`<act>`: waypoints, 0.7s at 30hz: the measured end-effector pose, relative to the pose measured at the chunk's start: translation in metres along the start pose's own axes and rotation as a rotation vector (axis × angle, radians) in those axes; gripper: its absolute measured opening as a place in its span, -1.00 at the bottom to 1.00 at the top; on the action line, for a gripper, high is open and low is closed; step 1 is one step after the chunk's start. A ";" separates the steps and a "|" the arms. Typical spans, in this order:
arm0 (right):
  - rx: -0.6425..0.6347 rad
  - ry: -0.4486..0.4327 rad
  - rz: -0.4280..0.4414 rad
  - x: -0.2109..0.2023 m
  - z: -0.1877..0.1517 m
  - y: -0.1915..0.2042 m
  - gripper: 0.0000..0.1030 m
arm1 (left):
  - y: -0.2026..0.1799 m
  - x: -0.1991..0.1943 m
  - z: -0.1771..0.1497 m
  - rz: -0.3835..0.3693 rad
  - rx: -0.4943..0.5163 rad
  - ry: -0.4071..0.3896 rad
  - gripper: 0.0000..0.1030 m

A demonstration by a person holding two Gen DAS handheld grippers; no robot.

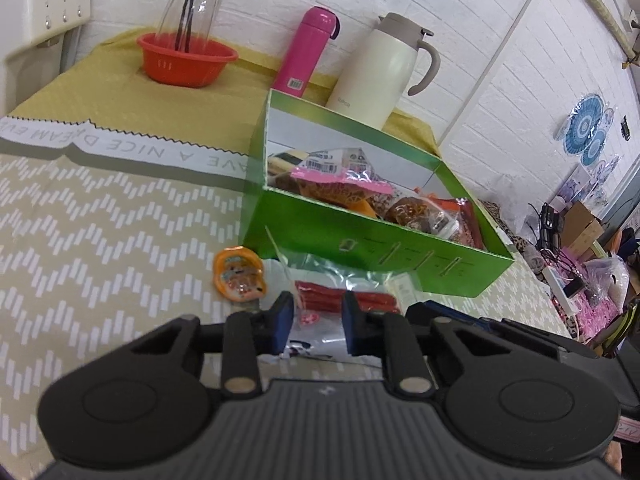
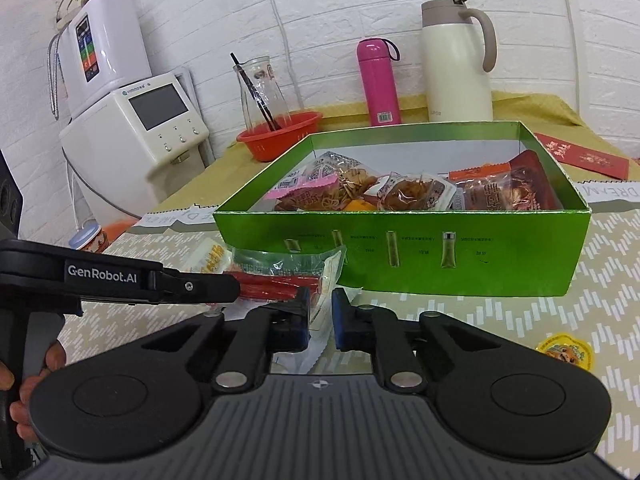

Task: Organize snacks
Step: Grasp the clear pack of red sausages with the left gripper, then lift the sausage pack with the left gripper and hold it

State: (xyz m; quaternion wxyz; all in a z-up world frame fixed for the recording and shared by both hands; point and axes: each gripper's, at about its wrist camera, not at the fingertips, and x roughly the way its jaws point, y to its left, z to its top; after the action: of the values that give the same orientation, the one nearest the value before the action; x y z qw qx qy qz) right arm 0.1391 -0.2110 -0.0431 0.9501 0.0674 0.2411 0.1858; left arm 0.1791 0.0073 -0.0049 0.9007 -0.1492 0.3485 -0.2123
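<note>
A clear snack packet of red sticks point(image 1: 320, 298) lies on the patterned cloth just in front of the green box point(image 1: 360, 256). My left gripper point(image 1: 318, 320) is shut on the packet's near end, with its blue pads on either side. In the right wrist view the same packet point(image 2: 276, 286) lies before the green box point(image 2: 400, 248). My right gripper point(image 2: 320, 314) is shut on its pale right edge. The left gripper point(image 2: 234, 288) comes in from the left and pinches the other end. Several wrapped snacks point(image 2: 400, 192) fill the box.
An orange round snack point(image 1: 239, 276) lies on the cloth beside the packet. Behind the box stand a pink bottle point(image 2: 378, 84), a cream jug point(image 2: 456, 68) and a red basin point(image 2: 280, 134) holding a glass carafe. A white dispenser point(image 2: 160, 128) is at the left, and a hand point(image 2: 24, 384) holds the left gripper's handle.
</note>
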 end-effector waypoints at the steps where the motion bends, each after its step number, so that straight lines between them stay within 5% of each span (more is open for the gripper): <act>1: -0.011 0.002 0.004 -0.005 -0.002 0.001 -0.61 | -0.003 -0.007 -0.004 0.002 0.008 0.000 -0.68; 13: -0.090 0.038 -0.059 -0.048 -0.038 0.005 -0.58 | -0.038 -0.046 -0.077 -0.082 0.060 0.079 -0.68; 15: -0.101 0.036 -0.064 -0.054 -0.043 0.003 -0.31 | -0.041 -0.051 -0.086 -0.084 0.090 0.096 -0.55; 17: -0.117 0.024 -0.078 -0.064 -0.049 0.000 -0.10 | -0.039 -0.063 -0.091 -0.062 0.102 0.066 0.27; 21: -0.102 0.006 -0.129 -0.082 -0.059 -0.015 0.24 | -0.031 -0.087 -0.085 -0.071 0.087 0.005 0.27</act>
State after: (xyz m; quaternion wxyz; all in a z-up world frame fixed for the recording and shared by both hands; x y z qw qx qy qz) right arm 0.0487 -0.2545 -0.0620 0.9616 0.0029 0.2381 0.1364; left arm 0.0543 0.0128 -0.0036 0.8973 -0.1215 0.3358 -0.2595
